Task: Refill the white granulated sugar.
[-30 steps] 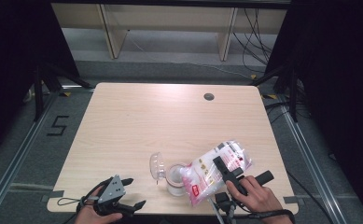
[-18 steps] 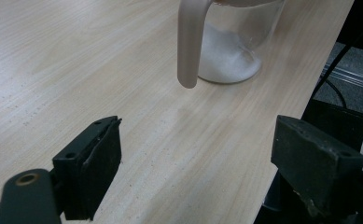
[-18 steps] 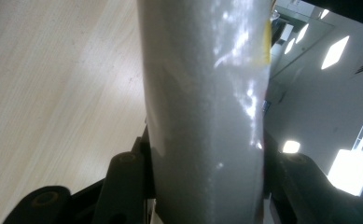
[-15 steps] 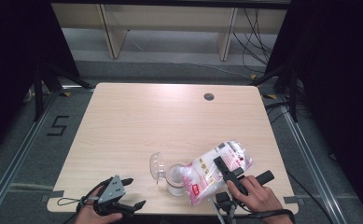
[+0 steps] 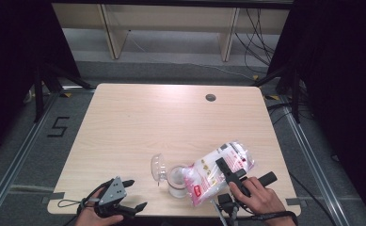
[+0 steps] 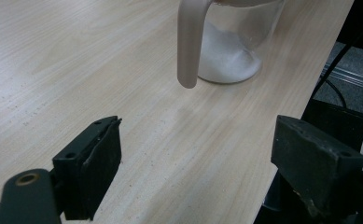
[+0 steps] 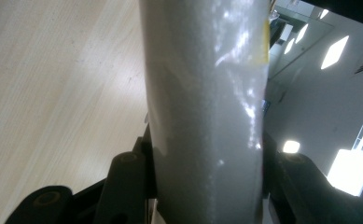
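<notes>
A clear plastic bag of white granules (image 5: 209, 170) with a pink and red label hangs tilted over a clear jar (image 5: 176, 182) near the table's front edge. My right gripper (image 5: 226, 173) is shut on the bag, whose lower end points down-left at the jar's mouth. In the right gripper view the bag (image 7: 207, 93) runs up between both black jaws. The jar's clear lid (image 5: 158, 167) stands open at its left. The jar (image 6: 233, 51) holds a heap of white granules in the left gripper view. My left gripper (image 5: 134, 194) rests open at the front left, with nothing between its jaws (image 6: 202, 158).
The light wooden table (image 5: 147, 122) has a round cable hole (image 5: 210, 97) at its back right. Pale shelving legs (image 5: 110, 33) stand behind the table. A floor mark shaped like a 5 (image 5: 58, 126) lies to the left. Black curtains hang at both sides.
</notes>
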### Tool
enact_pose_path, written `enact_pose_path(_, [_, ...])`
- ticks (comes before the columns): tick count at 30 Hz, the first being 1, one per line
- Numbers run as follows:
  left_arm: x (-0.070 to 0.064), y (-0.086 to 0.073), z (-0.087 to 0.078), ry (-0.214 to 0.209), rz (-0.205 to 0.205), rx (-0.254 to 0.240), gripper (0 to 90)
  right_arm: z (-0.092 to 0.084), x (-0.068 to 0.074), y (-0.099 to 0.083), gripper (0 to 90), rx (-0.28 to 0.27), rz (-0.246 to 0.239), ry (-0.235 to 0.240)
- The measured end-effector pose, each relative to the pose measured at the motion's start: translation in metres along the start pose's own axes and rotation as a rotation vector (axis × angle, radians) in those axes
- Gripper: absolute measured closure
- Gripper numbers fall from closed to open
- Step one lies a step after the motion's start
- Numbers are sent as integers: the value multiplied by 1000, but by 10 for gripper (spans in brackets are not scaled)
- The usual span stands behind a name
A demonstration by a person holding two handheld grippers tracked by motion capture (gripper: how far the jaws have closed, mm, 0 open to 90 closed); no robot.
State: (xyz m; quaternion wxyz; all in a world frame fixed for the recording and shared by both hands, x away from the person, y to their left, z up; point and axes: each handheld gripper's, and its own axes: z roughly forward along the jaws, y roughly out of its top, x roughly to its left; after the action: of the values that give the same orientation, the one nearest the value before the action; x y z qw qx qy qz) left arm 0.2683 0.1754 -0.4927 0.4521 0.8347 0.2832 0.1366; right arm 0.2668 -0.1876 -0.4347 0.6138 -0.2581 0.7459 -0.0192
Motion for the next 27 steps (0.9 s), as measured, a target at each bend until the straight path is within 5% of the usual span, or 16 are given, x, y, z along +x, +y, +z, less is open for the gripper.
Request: enact_pose_path(27, [0, 0, 0, 4, 4, 5, 158, 1, -1, -1, 621, -9, -5, -3])
